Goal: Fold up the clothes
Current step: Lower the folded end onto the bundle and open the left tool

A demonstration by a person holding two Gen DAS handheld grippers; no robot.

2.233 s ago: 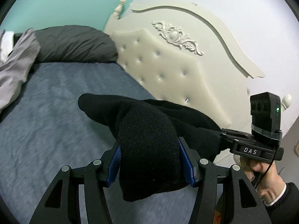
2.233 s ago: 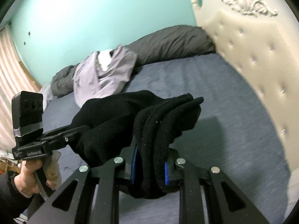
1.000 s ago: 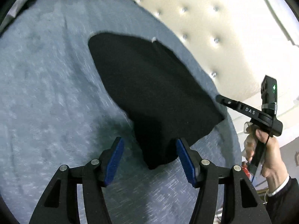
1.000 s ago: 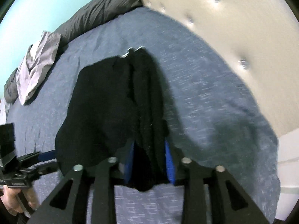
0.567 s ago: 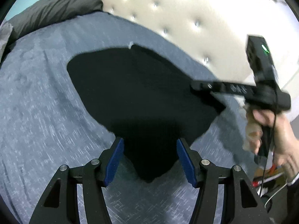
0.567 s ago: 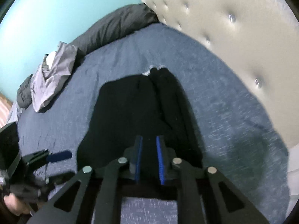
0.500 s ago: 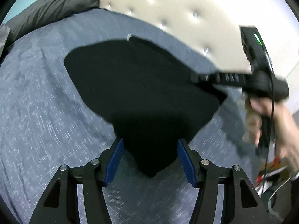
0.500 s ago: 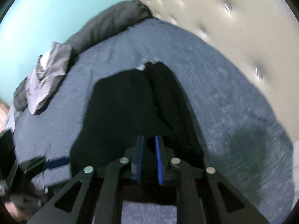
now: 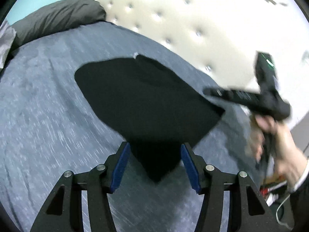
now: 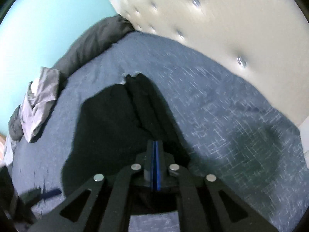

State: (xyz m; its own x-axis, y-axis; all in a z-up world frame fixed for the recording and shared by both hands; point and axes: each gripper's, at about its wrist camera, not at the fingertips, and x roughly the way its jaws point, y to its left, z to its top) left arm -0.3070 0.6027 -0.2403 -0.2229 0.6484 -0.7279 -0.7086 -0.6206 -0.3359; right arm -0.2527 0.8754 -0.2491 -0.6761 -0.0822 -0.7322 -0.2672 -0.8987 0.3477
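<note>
Left gripper (image 9: pixel 154 162) was closing, blue pads either side of the near corner of the black garment (image 9: pixel 146 104) without visibly pressing it. Right gripper (image 10: pixel 155 166) had its jaws shut tight together, nothing visible between the pads. That garment lay spread flat on the blue-grey bed (image 9: pixel 38 116), near the tufted headboard (image 9: pixel 193 19). It looked soft, limp and light; corners or the hem seemed the best hold.
</note>
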